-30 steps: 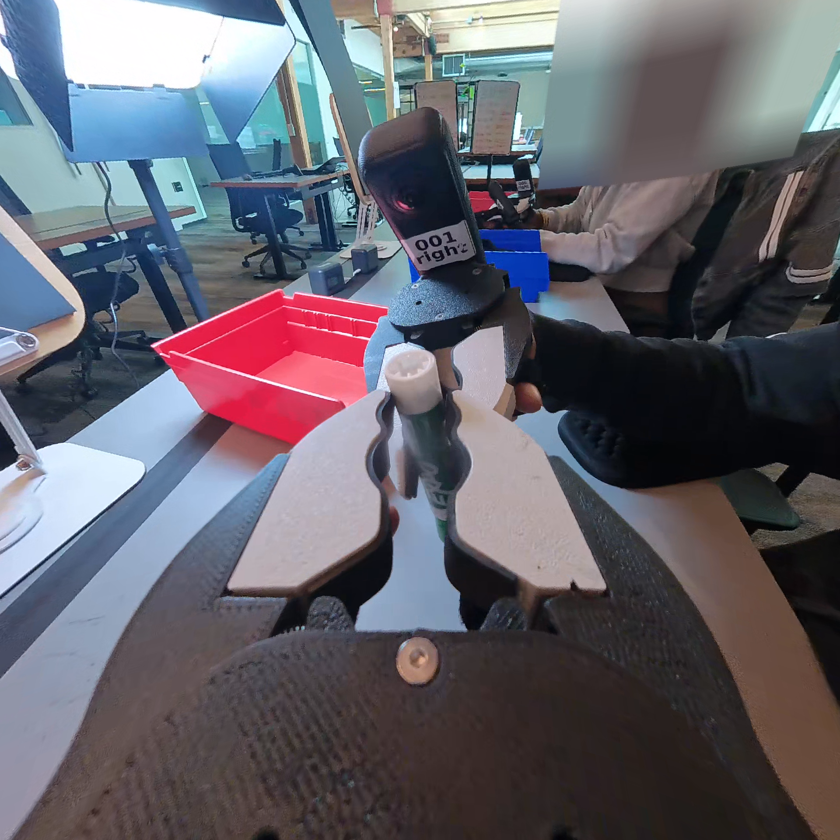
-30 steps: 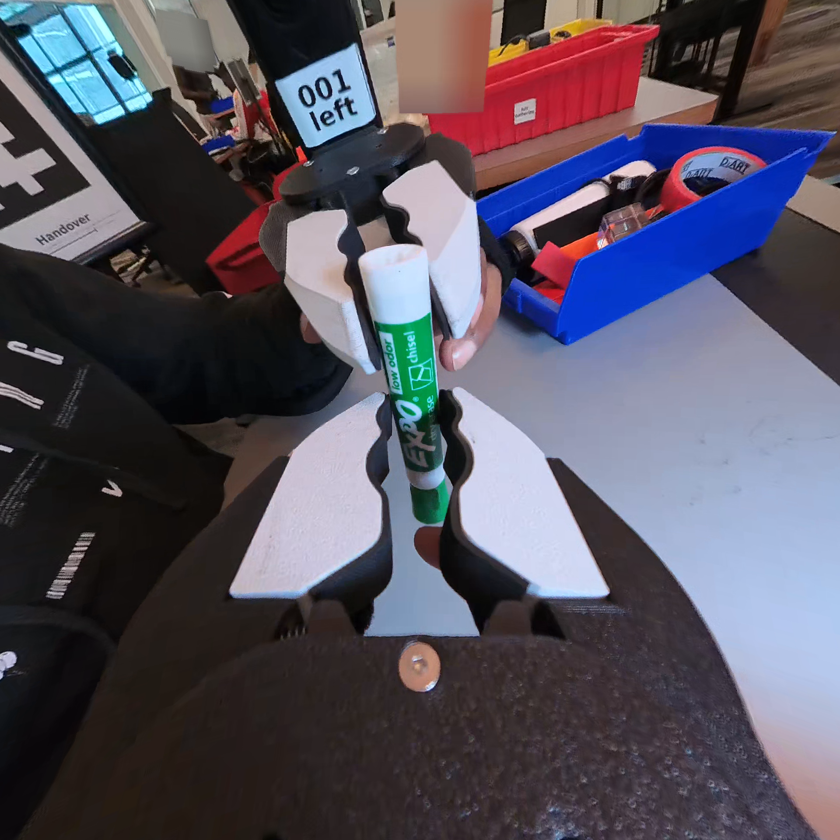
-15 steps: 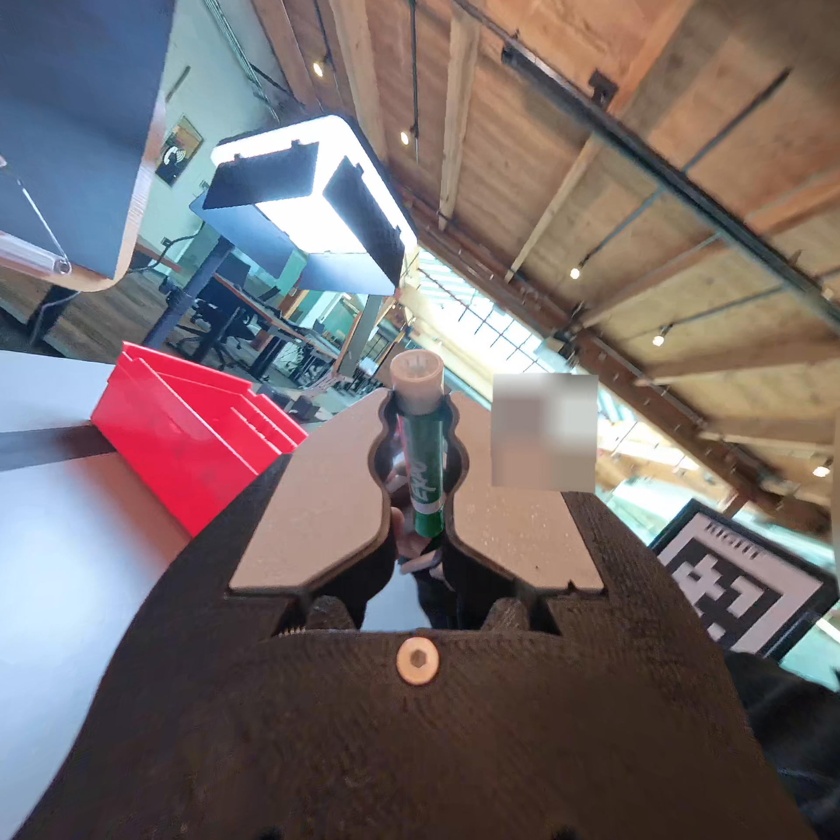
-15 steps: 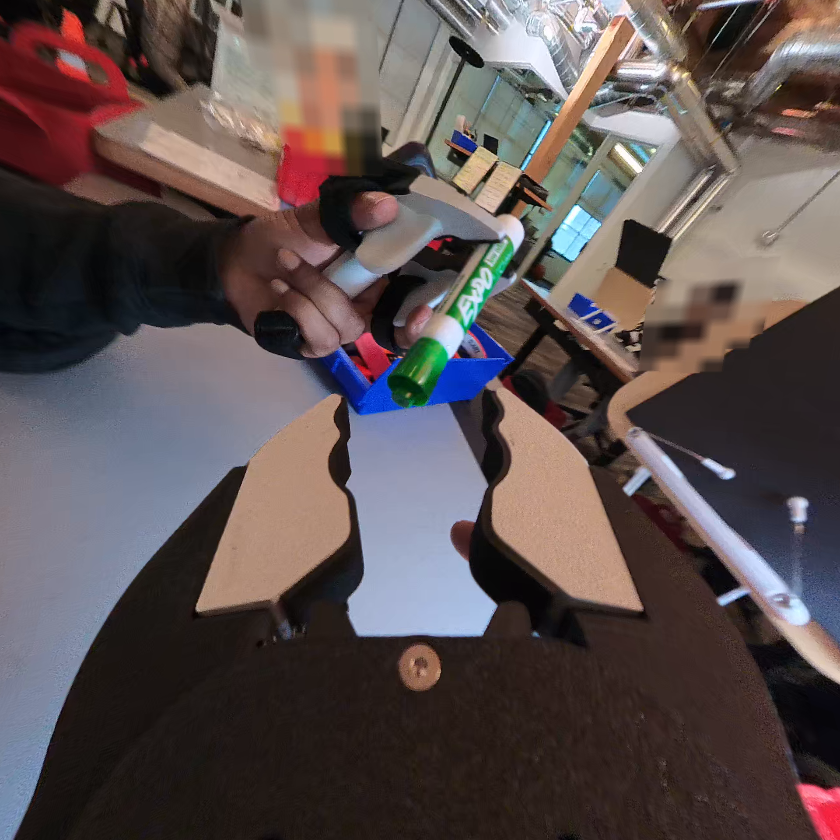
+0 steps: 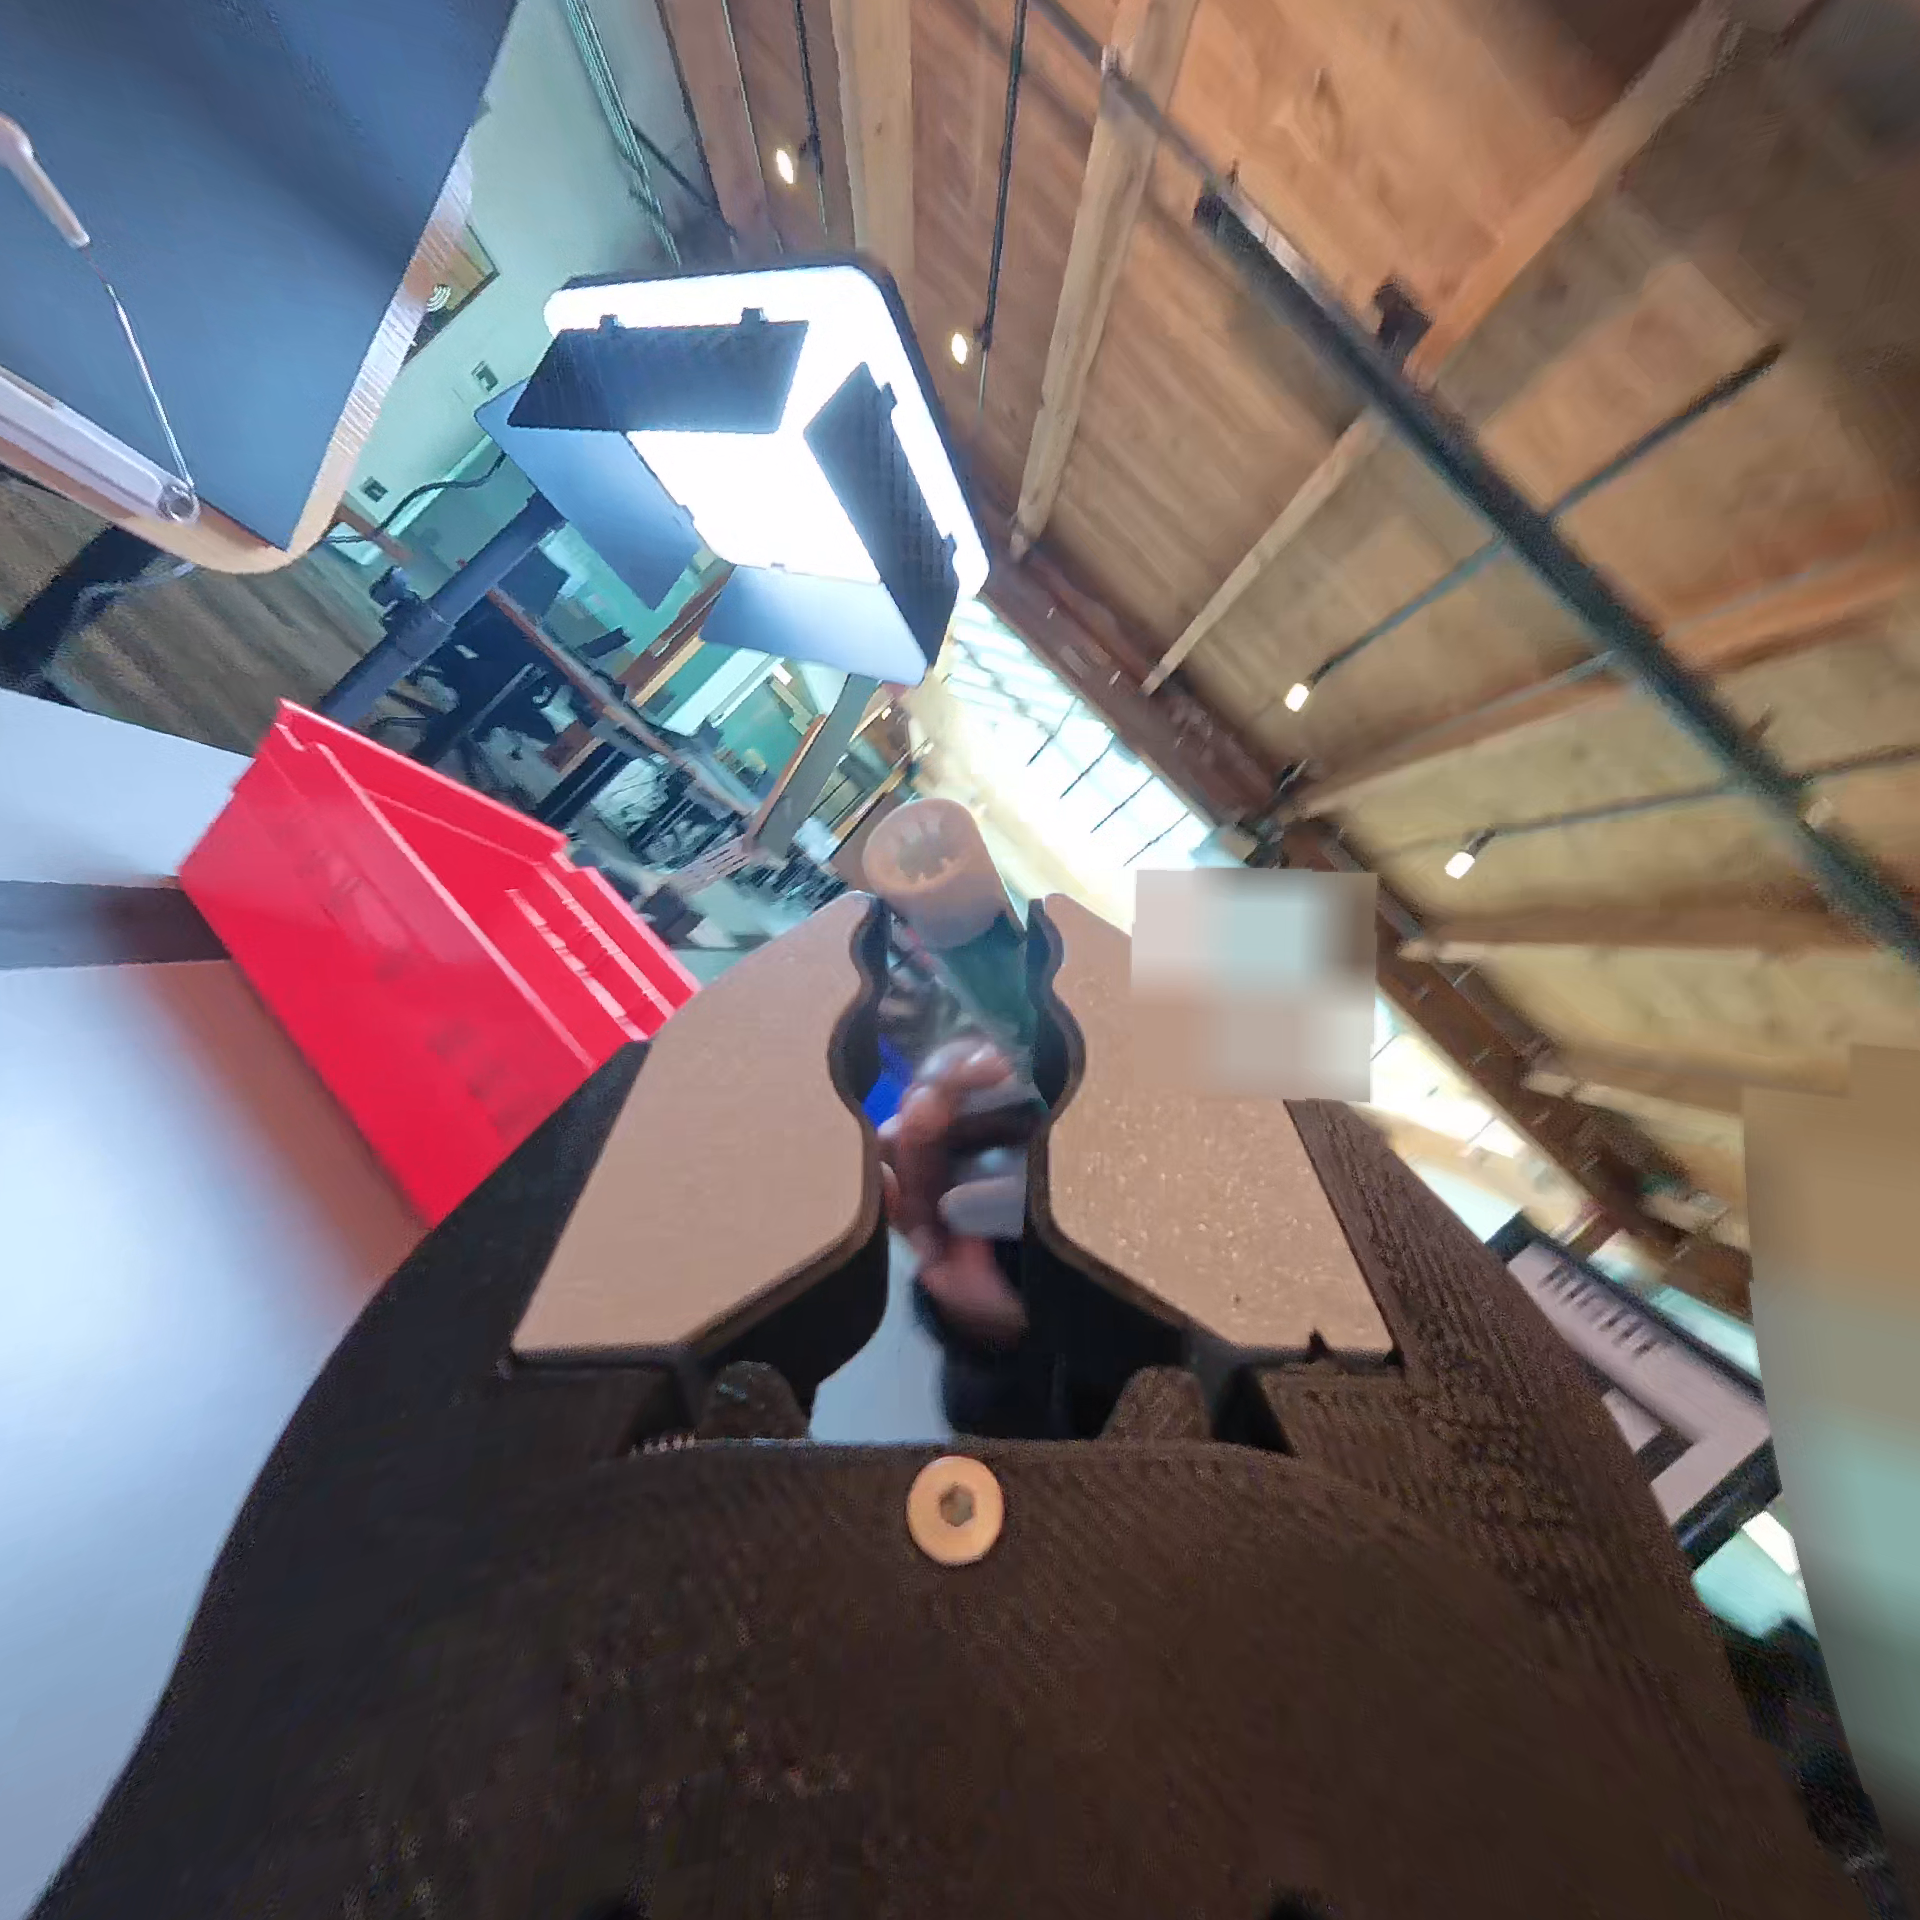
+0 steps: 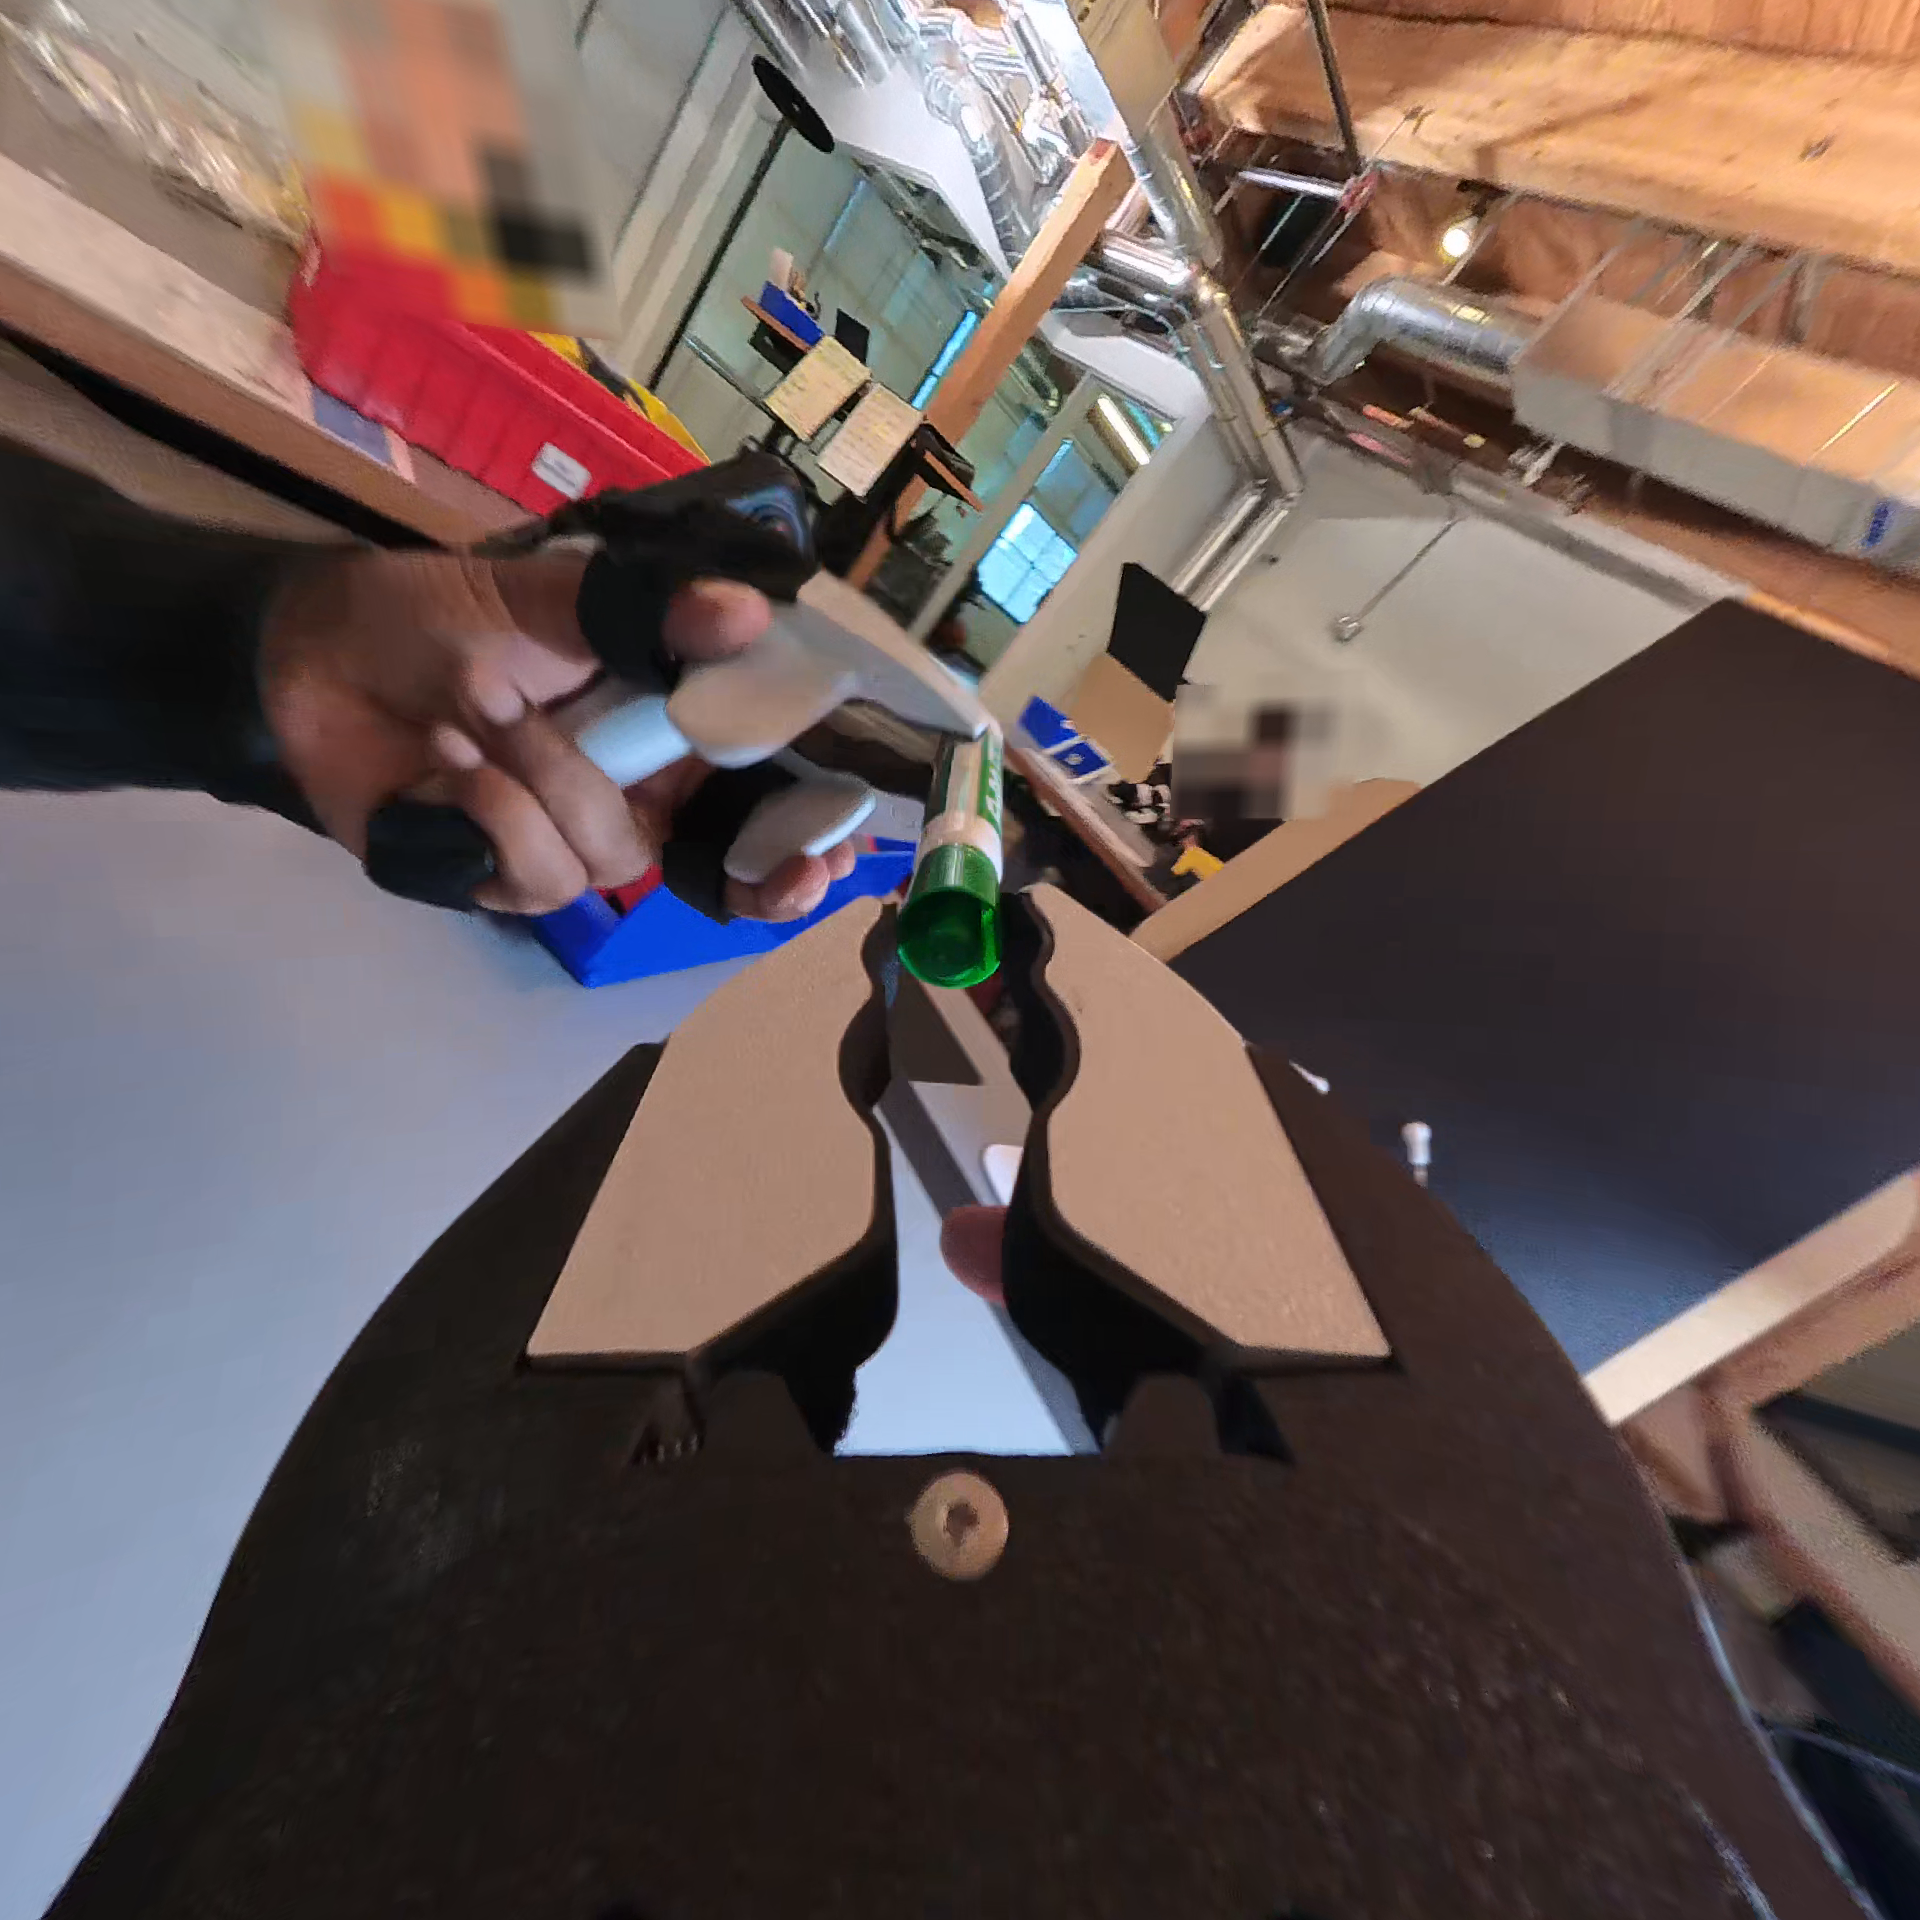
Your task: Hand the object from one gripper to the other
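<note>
A green and white marker (image 5: 920, 878) stands between the tips of my left gripper (image 5: 956, 914), which is shut on its white end. In the right wrist view the left gripper (image 6: 971, 732), held by a hand (image 6: 436, 696), grips the marker (image 6: 961, 821) at its upper end. The marker hangs down toward me. Its green cap (image 6: 948, 925) sits between the fingertips of my right gripper (image 6: 954, 909), whose jaws have closed to about the cap's width. In the left wrist view the marker's lower part is hidden behind the fingers.
A red bin (image 5: 416, 966) stands on the grey table (image 5: 156, 1143) to the left. A blue bin (image 6: 665, 935) sits under the hand. Red bins (image 6: 468, 405) sit on a far table. A dark board (image 6: 1558, 935) stands at the right. A lit lamp panel (image 5: 748, 457) hangs above. The grippers' ends are close to 7 cm from one another.
Both grippers held the marker, then the right one let go. My right gripper has now narrowed from wide open, with the marker's green cap between its tips. The left gripper still holds the white end.
</note>
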`<state>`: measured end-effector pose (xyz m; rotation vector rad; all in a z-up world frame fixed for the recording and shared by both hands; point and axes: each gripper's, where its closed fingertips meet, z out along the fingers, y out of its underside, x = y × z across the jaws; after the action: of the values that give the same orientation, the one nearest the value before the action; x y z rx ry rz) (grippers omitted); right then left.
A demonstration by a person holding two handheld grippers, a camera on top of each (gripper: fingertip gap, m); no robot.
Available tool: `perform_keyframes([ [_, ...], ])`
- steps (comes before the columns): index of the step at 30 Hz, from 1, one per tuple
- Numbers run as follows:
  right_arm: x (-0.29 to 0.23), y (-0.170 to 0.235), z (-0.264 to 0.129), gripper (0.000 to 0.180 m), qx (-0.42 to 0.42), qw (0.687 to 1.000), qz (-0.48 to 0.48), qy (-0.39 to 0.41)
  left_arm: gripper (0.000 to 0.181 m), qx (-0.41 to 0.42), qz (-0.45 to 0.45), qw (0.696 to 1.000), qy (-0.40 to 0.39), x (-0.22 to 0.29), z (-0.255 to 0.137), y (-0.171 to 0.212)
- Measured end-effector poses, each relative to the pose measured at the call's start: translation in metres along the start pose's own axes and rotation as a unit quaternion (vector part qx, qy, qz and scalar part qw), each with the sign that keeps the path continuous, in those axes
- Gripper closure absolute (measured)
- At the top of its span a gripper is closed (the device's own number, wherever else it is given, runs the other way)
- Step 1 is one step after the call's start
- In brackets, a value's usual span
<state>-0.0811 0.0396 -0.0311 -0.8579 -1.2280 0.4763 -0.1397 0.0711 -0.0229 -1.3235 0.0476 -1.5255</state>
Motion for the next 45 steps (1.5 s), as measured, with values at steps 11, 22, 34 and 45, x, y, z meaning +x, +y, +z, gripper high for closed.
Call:
perform_keyframes([
  [11, 0.024, 0.03, -0.024, 0.16, -0.143, 0.975, 0.155, -0.07, 0.147, -0.275, 0.532, 0.782, -0.171, -0.037, -0.008, 0.059],
  [22, -0.005, 0.046, -0.012, 0.16, -0.246, 0.957, 0.139, -0.073, 0.146, -0.26, 0.733, 0.577, -0.247, -0.05, 0.003, 0.06],
  [34, -0.021, 0.044, -0.009, 0.16, -0.264, 0.952, 0.13, -0.091, 0.16, -0.281, 0.782, 0.503, -0.236, -0.06, 0.003, 0.076],
  [45, -0.006, 0.011, -0.006, 0.155, -0.132, 0.97, 0.181, -0.092, 0.162, -0.239, 0.605, 0.74, -0.171, -0.04, 0.012, 0.082],
])
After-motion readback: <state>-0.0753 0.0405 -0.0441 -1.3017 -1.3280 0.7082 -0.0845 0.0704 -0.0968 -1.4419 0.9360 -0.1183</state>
